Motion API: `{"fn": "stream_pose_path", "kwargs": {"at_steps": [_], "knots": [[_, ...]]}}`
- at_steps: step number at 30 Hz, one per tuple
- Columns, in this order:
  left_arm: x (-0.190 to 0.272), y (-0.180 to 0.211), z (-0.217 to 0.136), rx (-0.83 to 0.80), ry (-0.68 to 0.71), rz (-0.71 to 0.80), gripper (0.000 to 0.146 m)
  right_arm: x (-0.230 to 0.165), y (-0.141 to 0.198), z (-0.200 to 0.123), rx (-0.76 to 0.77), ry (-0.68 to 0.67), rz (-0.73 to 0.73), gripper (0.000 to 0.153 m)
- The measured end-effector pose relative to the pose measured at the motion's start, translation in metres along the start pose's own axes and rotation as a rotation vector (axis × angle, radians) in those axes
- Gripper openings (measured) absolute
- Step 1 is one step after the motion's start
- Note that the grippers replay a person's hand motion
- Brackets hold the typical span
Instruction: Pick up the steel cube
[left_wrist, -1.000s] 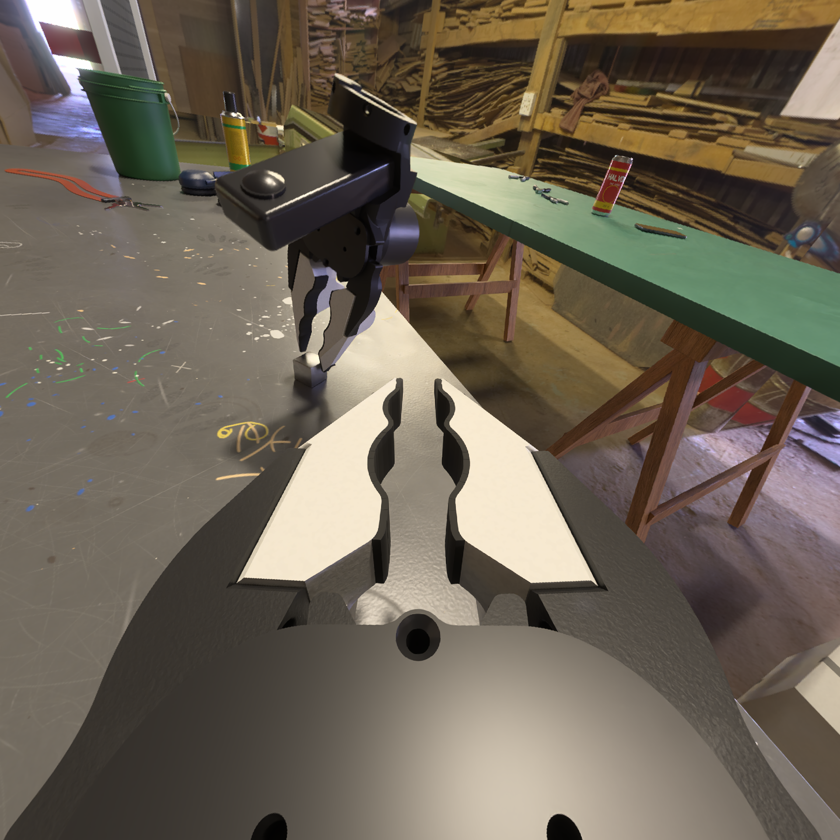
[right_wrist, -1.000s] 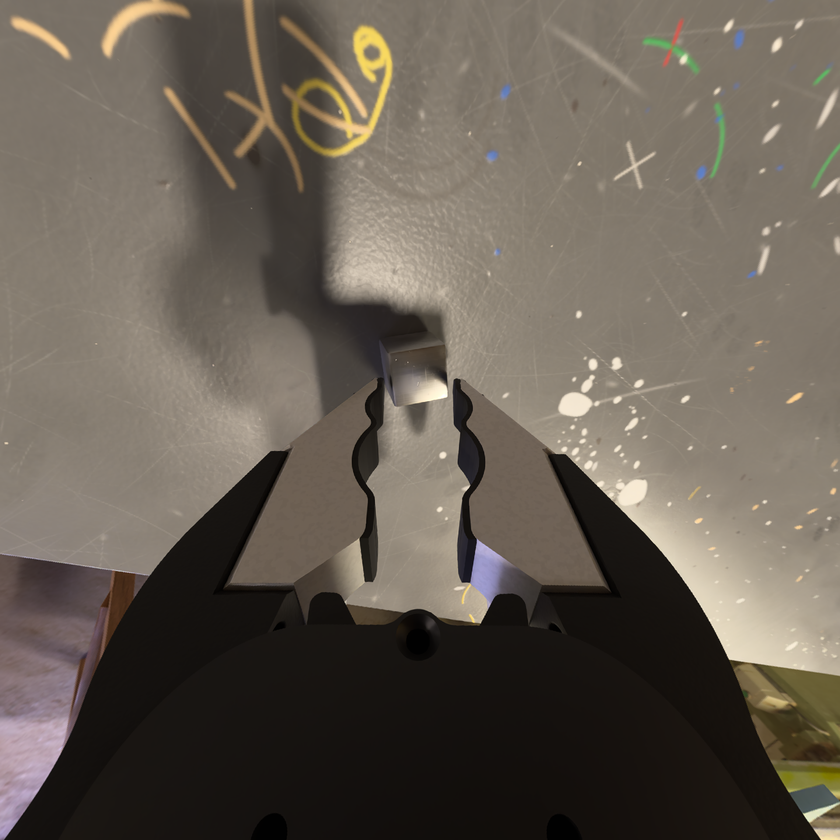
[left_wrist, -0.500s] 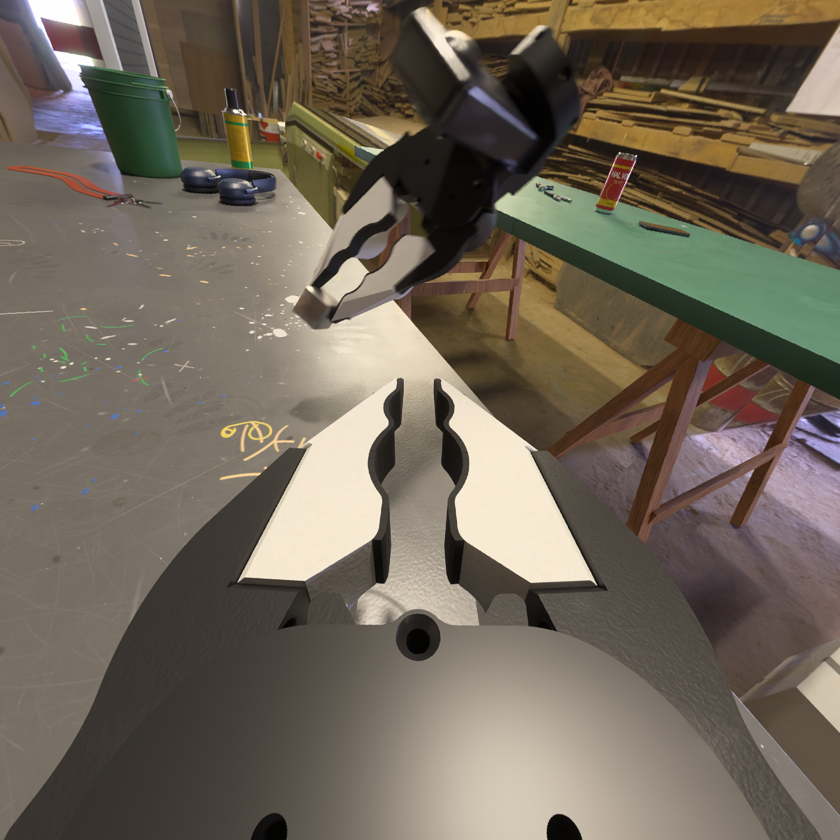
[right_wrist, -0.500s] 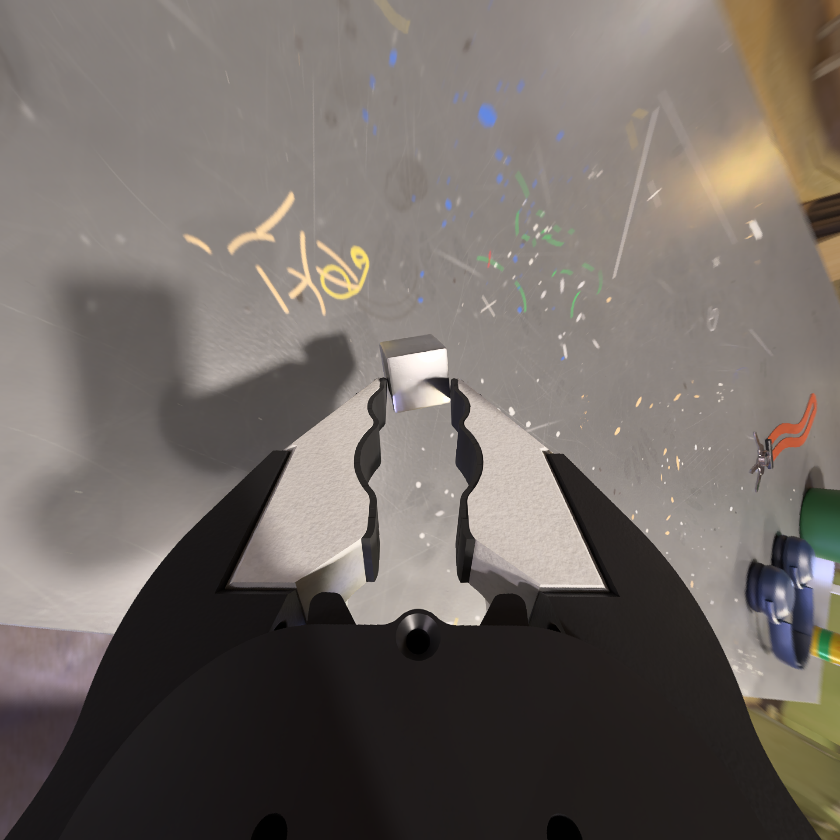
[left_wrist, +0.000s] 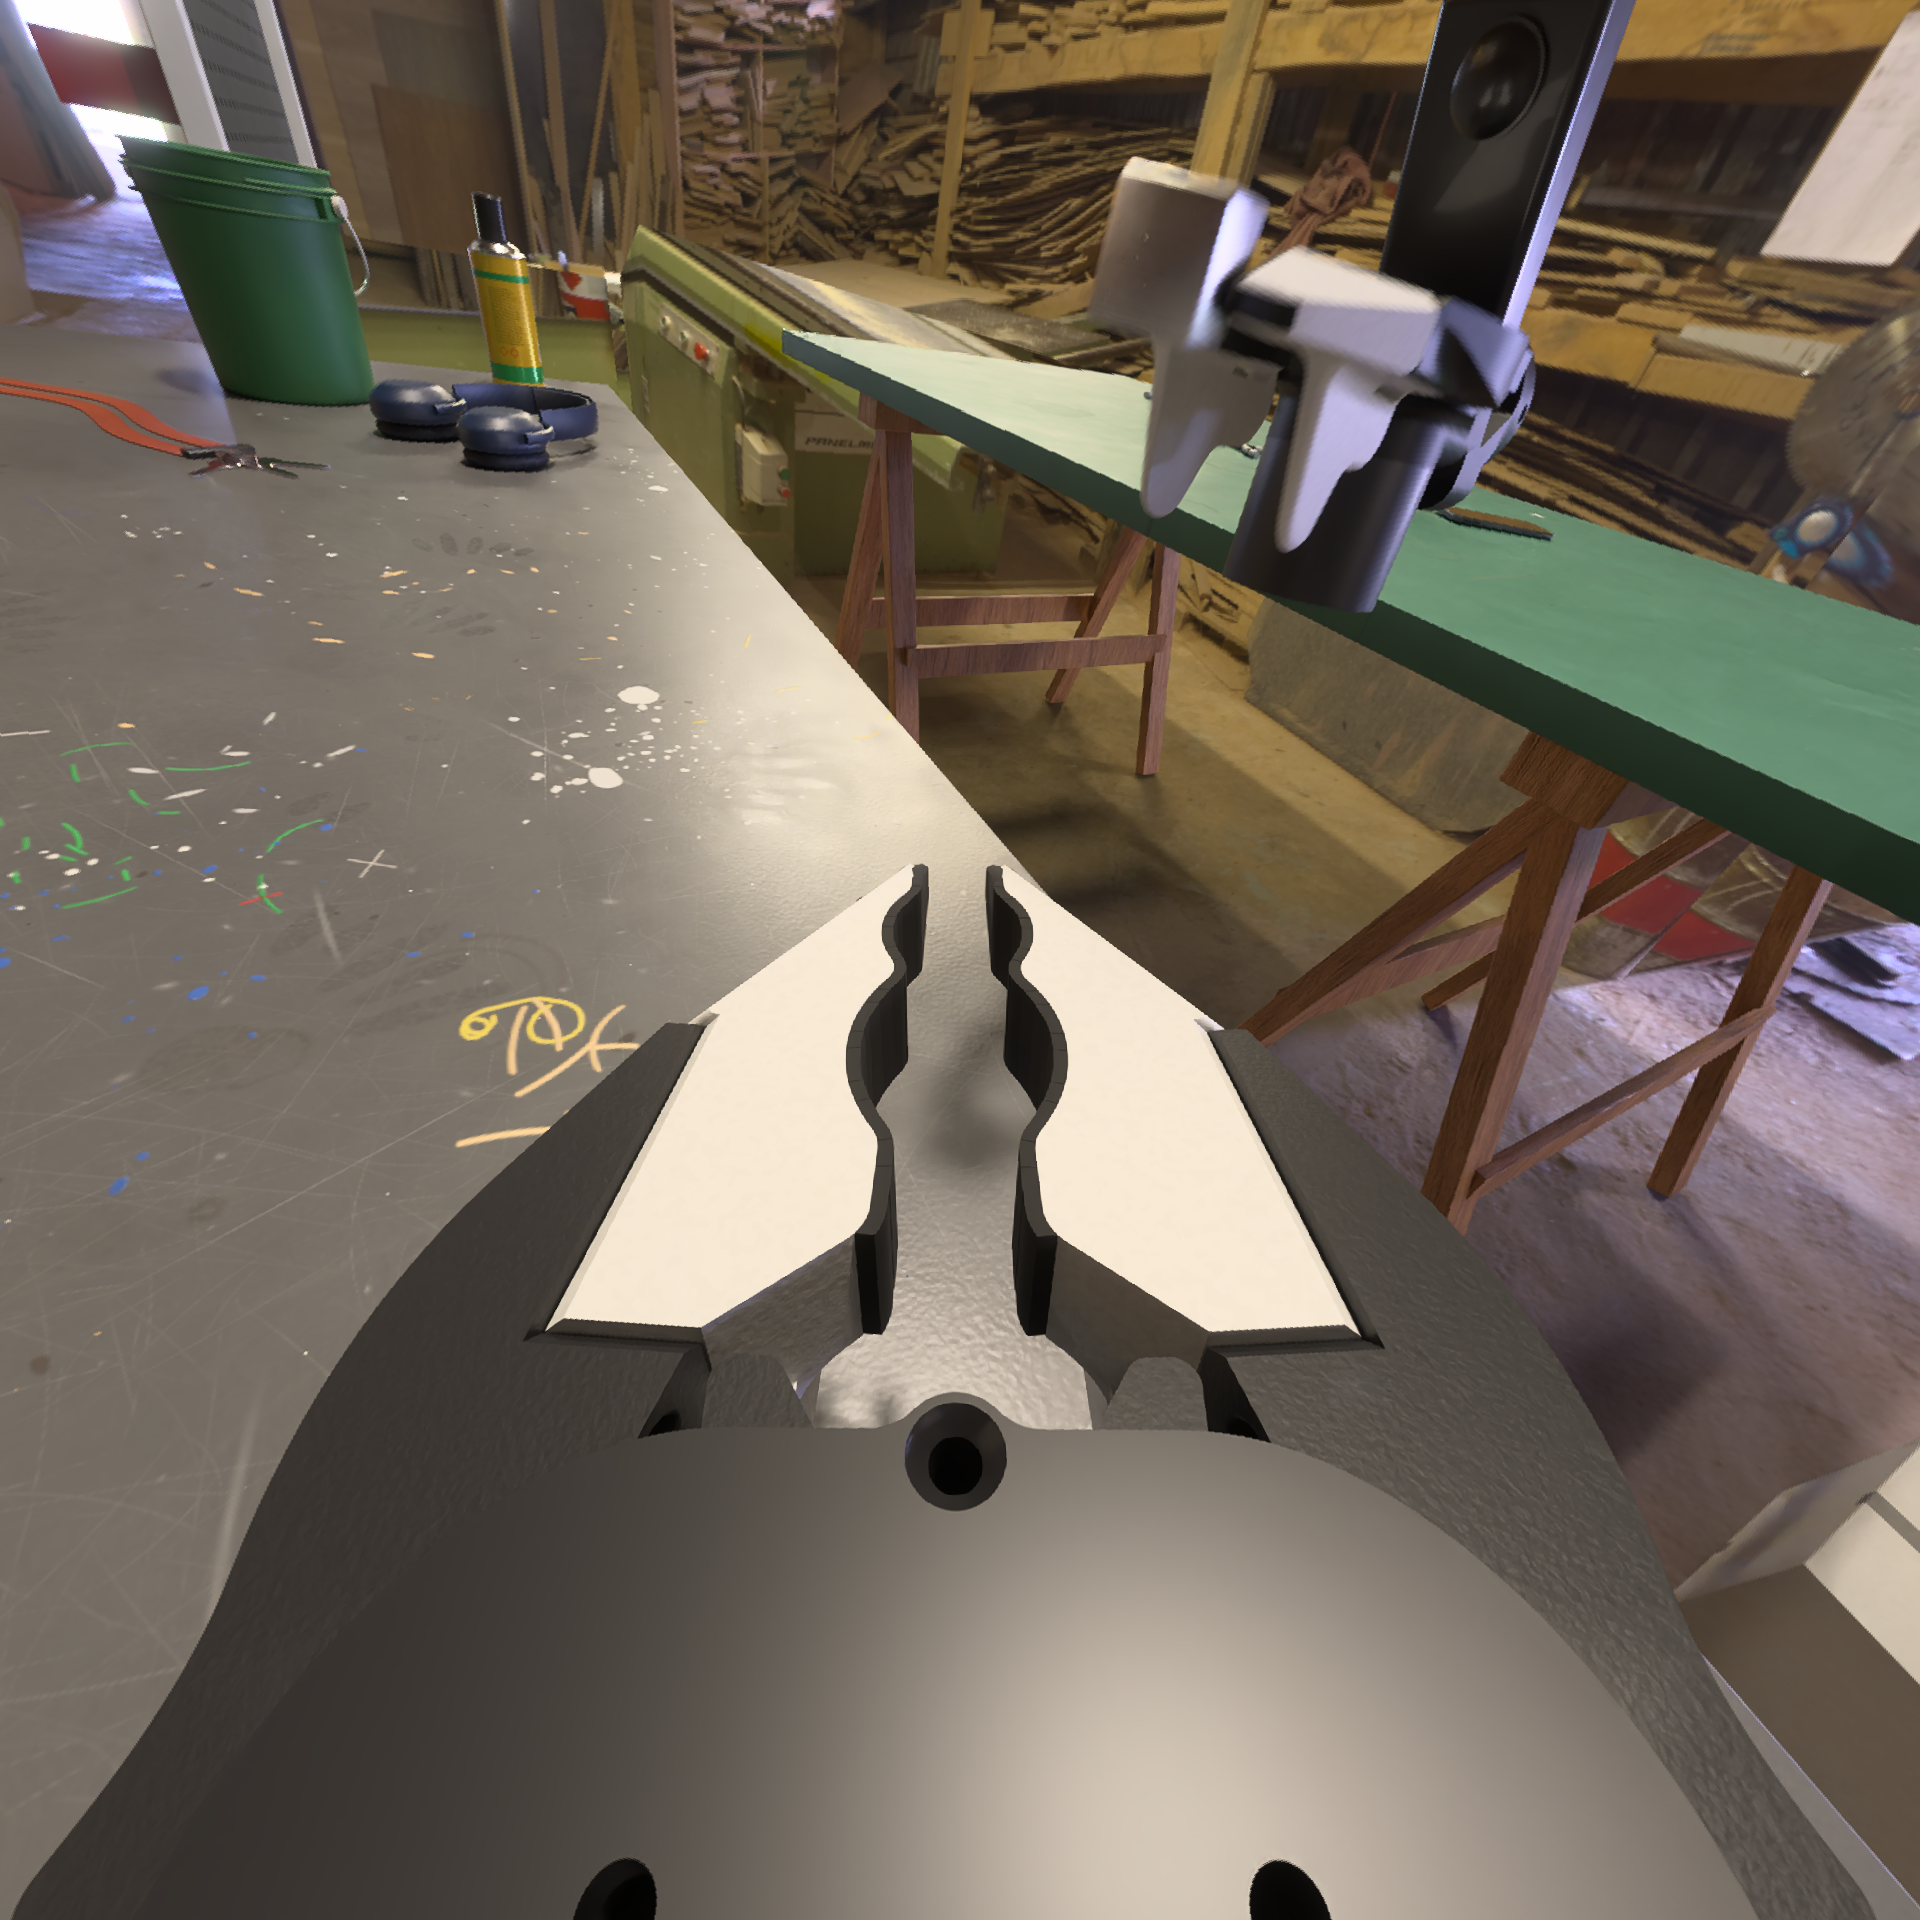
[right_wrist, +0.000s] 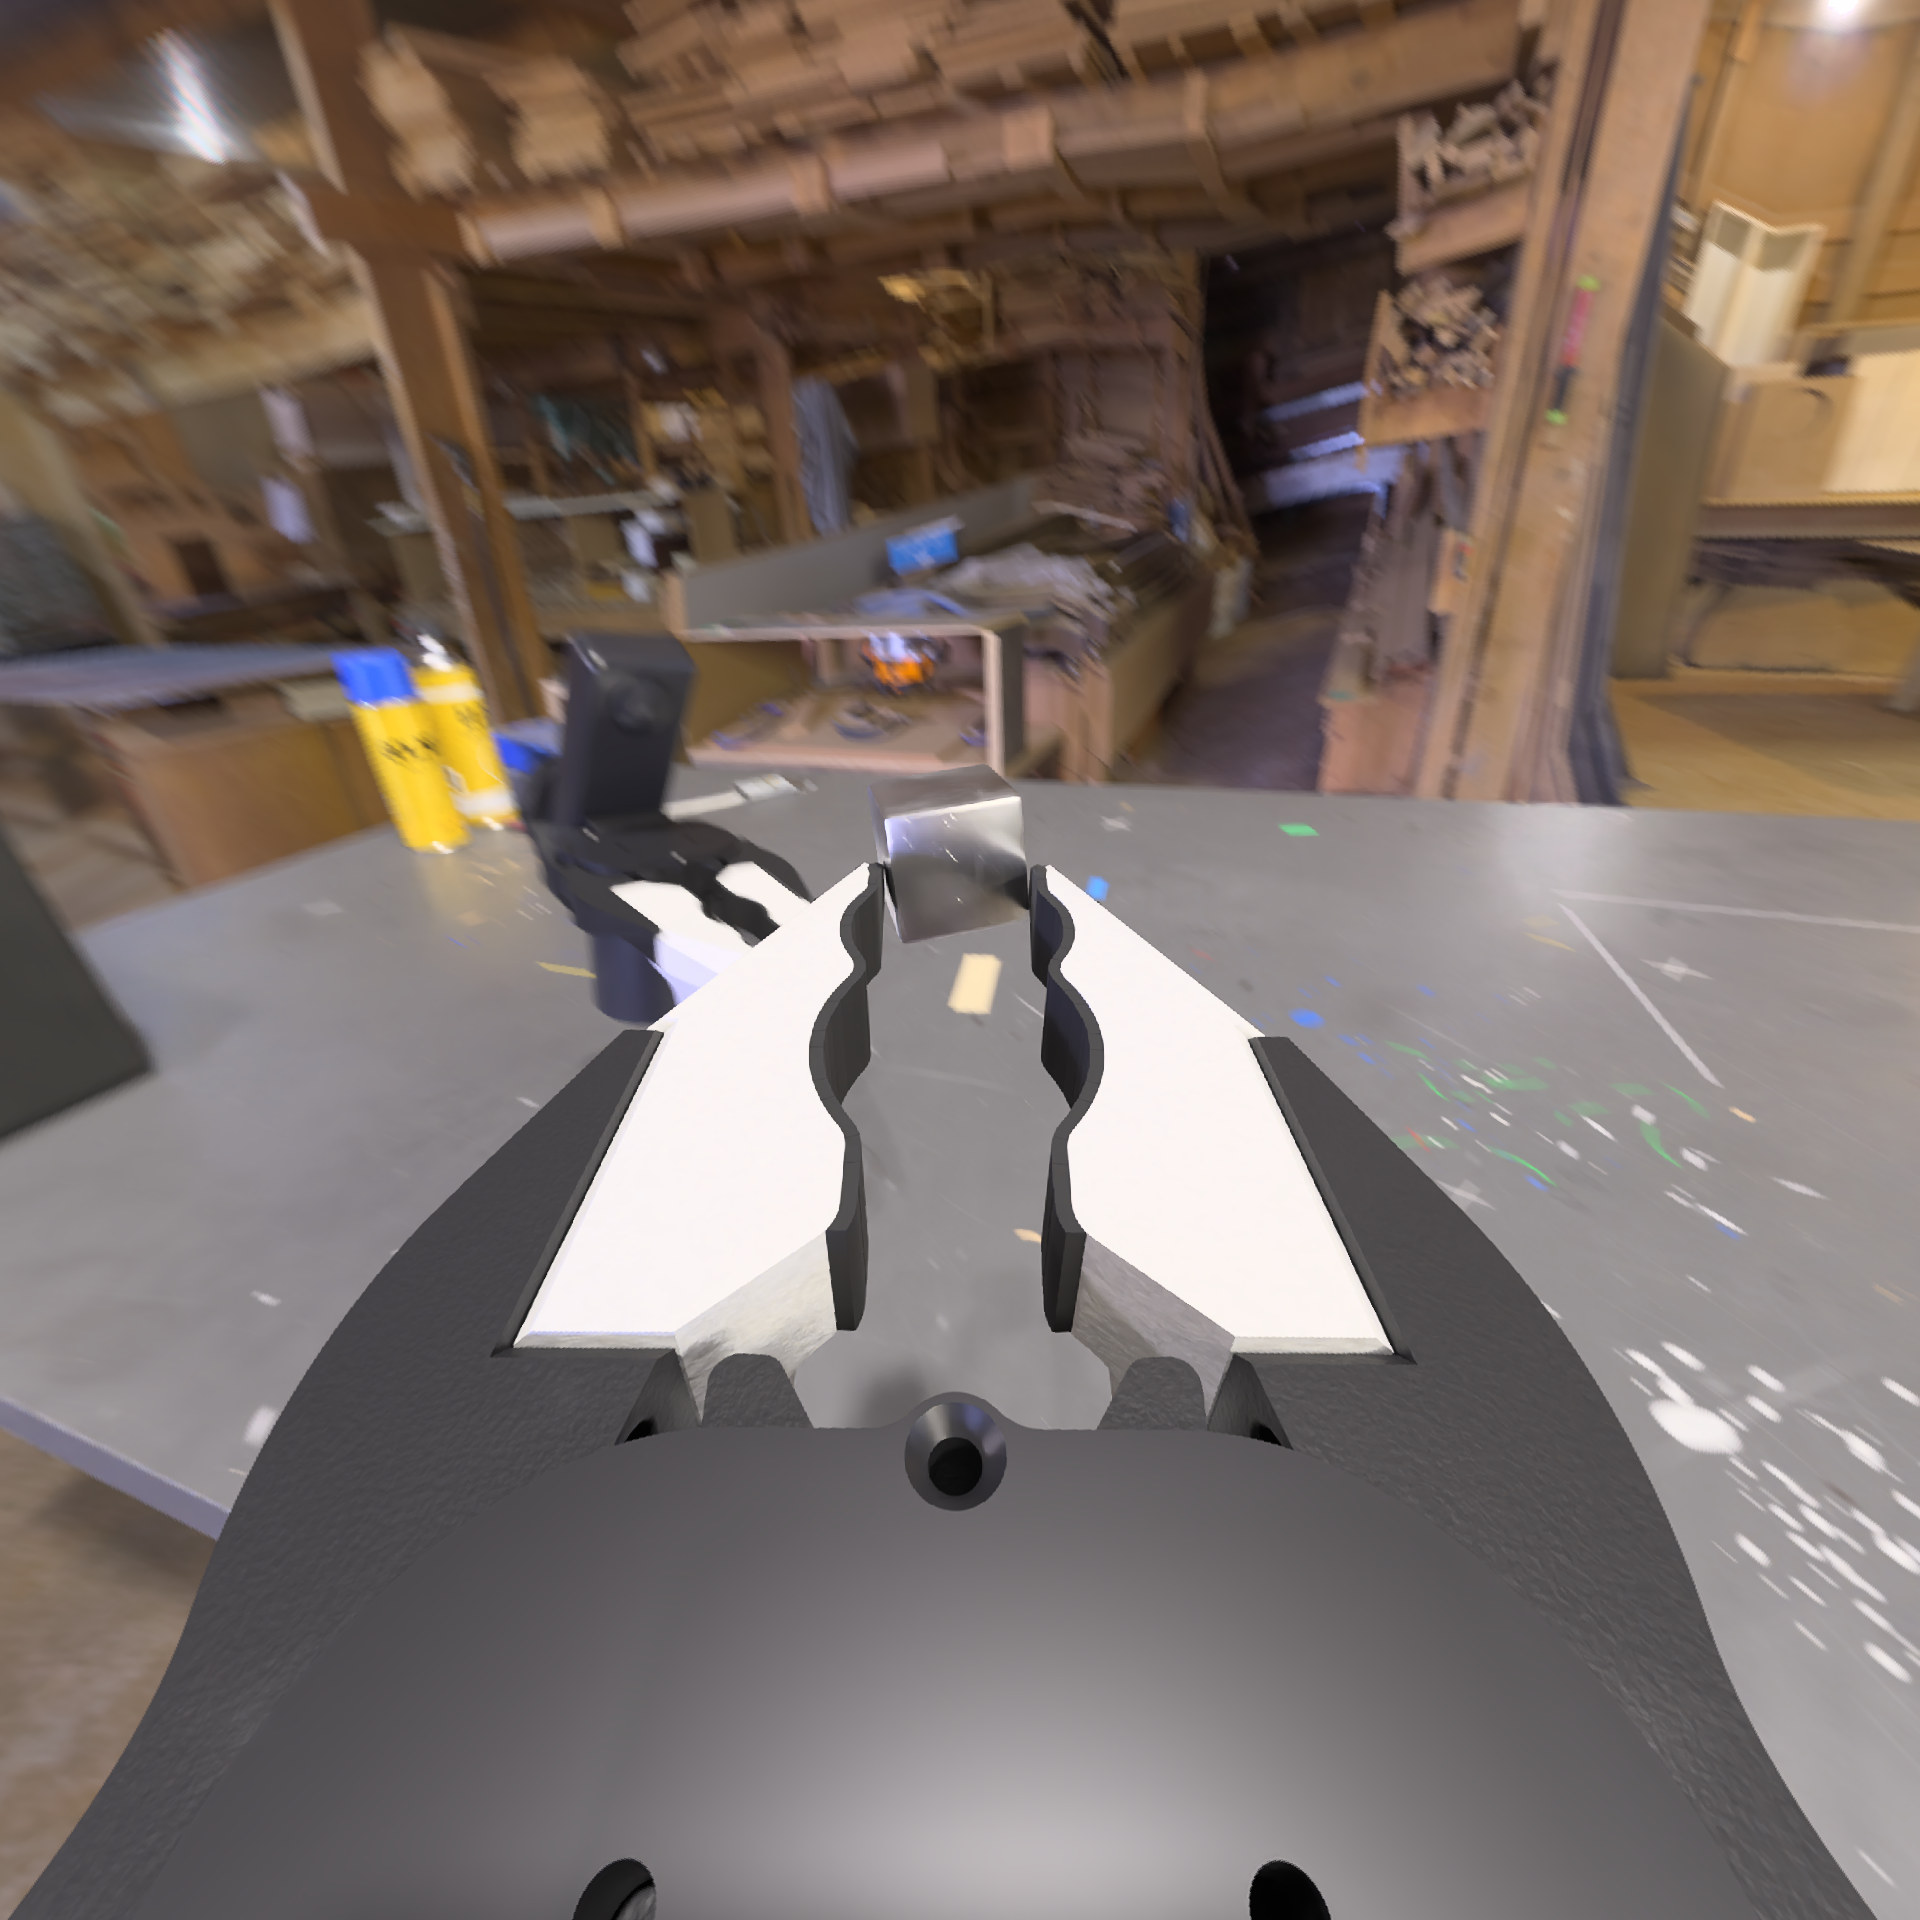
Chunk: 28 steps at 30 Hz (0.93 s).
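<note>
The small shiny steel cube (right_wrist: 951, 868) is clamped between the tips of the right gripper (right_wrist: 954, 902), whose white, wavy-edged fingers (right_wrist: 1164, 1101) press on its two sides. A second ago this cube sat on the scratched, paint-flecked grey worktable (left_wrist: 312, 675) with the right gripper pointing down around it; half a second ago it was already off the surface, and now it is carried high above the table's right edge — in the left wrist view it shows blurred at the upper right, in front of the stacked timber shelves. The right wrist camera, which looked down at the tabletop before, now looks level across the table toward the far workshop, with two yellow spray cans (right_wrist: 431, 753) at the far left. The left gripper (left_wrist: 954, 899) has not shifted across the frames: it hovers low over the near right part of the table, its jaws a narrow gap apart with nothing between them. Far left on the table stand a green plastic bucket (left_wrist: 255, 275), a yellow spray can (left_wrist: 504, 301) and dark blue ear defenders (left_wrist: 483, 416); the long green board on wooden trestles (left_wrist: 1662, 665) lies to the right.
</note>
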<state>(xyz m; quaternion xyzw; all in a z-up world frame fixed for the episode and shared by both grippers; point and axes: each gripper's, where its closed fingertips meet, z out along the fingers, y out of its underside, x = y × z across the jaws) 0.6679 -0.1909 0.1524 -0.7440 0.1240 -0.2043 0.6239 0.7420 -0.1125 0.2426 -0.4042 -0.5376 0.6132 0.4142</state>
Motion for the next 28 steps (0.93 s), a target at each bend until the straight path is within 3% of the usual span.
{"fn": "stream_pose_path", "kwargs": {"at_steps": [4, 11, 28], "knots": [[0.001, 0.0, 0.002, -0.001, 0.0, 0.001, 0.011, -0.023, -0.025, 0.007, 0.092, -0.143, 0.065, 0.028], [0.0, -0.001, 0.002, 0.004, -0.015, 0.003, 0.01, -0.046, -0.019, 0.036, 0.012, -0.252, 0.041, 0.028], [-0.001, -0.001, 0.001, 0.005, -0.028, 0.006, 0.011, -0.049, -0.001, 0.043, -0.033, -0.271, 0.041, 0.028]]}}
